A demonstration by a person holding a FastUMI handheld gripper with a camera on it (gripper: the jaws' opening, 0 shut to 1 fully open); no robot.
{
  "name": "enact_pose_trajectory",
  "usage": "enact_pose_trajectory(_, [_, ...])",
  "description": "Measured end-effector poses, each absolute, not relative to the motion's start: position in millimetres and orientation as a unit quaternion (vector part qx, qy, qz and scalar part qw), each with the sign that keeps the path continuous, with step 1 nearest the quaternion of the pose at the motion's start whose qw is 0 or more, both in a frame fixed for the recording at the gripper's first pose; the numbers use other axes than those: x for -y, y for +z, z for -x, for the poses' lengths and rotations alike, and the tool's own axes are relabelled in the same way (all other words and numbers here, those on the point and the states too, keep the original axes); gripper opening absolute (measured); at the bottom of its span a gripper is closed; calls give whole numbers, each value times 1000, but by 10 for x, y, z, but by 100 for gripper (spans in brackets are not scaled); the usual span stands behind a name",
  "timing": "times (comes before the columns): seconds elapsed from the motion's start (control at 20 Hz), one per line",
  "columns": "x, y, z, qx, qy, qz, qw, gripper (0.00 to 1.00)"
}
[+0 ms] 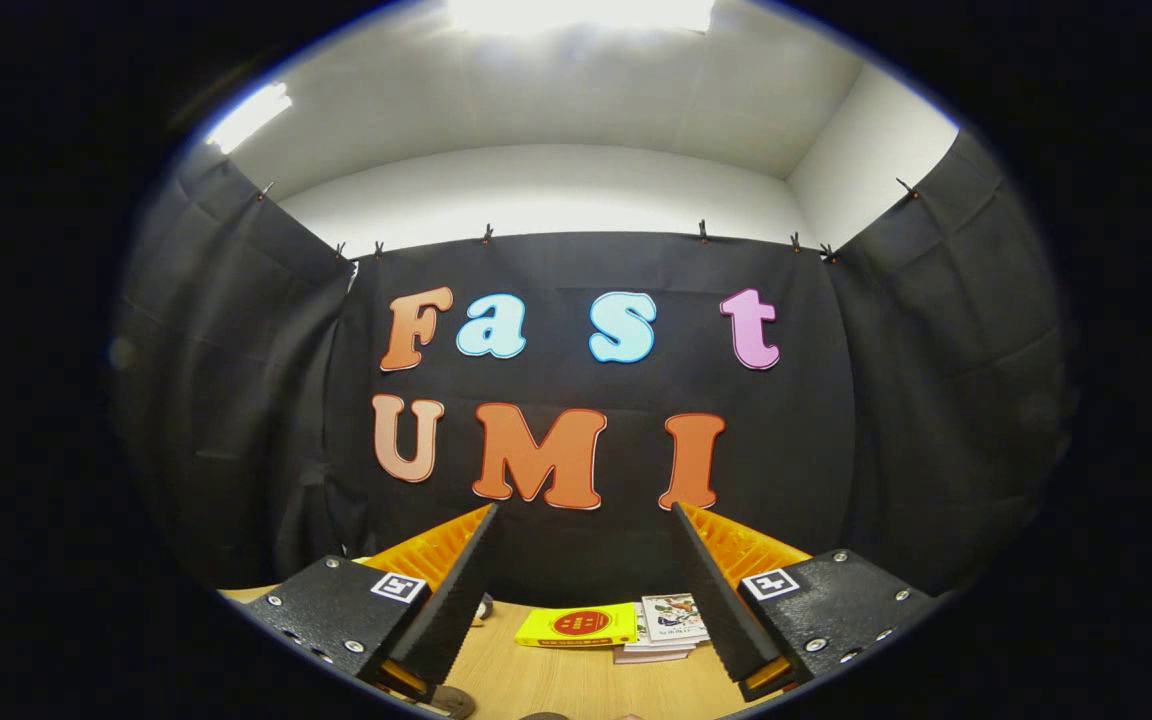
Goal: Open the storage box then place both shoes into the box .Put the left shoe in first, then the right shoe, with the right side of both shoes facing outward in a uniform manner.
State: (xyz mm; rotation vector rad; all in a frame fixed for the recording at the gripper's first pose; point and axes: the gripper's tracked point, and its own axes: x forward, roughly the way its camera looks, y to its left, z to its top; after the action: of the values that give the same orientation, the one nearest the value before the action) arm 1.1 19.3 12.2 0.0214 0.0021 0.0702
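My gripper [584,508] is held up and level, facing the booth's black back wall. Its two fingers stand wide apart with nothing between them, so it is open. Below the fingers lies the wooden table [576,680]. No shoe or storage box is in sight from here.
A yellow booklet with a red mark [578,626] lies on the table between the fingers, at the foot of the wall. Beside it, toward the right finger, is a small stack of white books [674,625]. Small round dark things [456,700] lie near the left finger's base.
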Motion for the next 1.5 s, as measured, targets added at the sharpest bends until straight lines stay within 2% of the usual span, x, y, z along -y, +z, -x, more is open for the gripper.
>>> enact_pose_trajectory(0.35, [-373, -175, -55, -36, 58, -31, 997, 99])
enact_pose_trajectory(0.95, [-1227, -1191, 92, -176, 172, -109, 963, 98])
enact_pose_trajectory(1.25, [-1739, -1712, 260, -266, 231, -149, 924, 96])
enact_pose_trajectory(1.5, [-2153, -2201, 466, -358, 276, -197, 870, 96])
